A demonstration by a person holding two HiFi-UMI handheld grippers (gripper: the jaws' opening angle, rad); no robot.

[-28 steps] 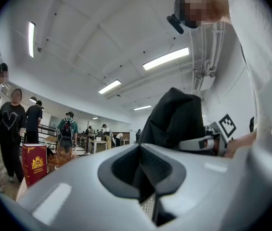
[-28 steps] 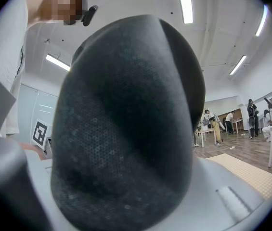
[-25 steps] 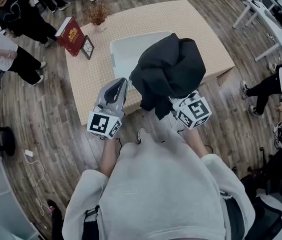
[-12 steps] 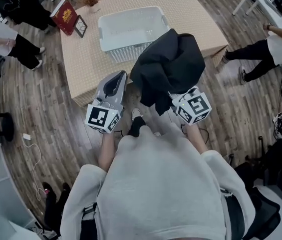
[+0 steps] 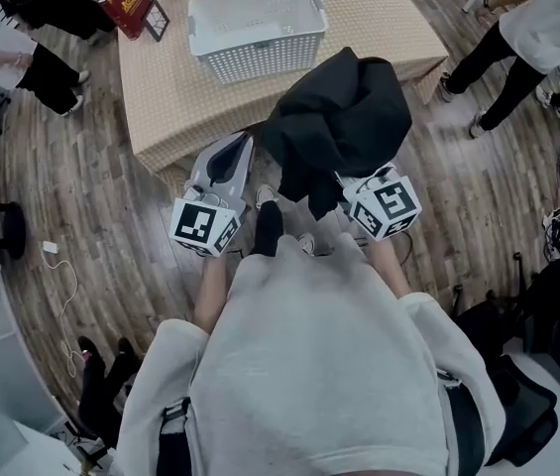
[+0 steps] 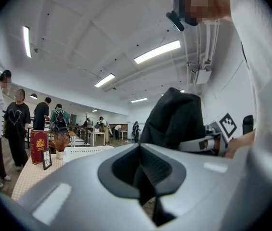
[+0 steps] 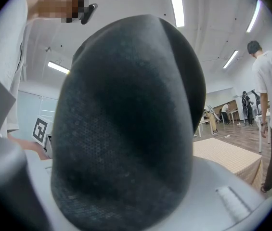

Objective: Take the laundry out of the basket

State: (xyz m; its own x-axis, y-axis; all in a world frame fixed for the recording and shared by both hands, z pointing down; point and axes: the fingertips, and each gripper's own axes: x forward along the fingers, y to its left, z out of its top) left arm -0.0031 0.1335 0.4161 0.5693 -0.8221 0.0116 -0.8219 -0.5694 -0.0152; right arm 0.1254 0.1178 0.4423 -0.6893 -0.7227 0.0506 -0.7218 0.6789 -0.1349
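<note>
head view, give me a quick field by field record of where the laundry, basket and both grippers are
garment: dark garment, bunched, held up in the air, clear of the table
basket: white basket upright on the table, no laundry seen inside
right gripper: jaws buried in the dark garment, carrying it
left gripper: beside the garment, jaws together, nothing between them
person: standing back from the table edge, over wood floor
bystanders: people around the room's edges
</note>
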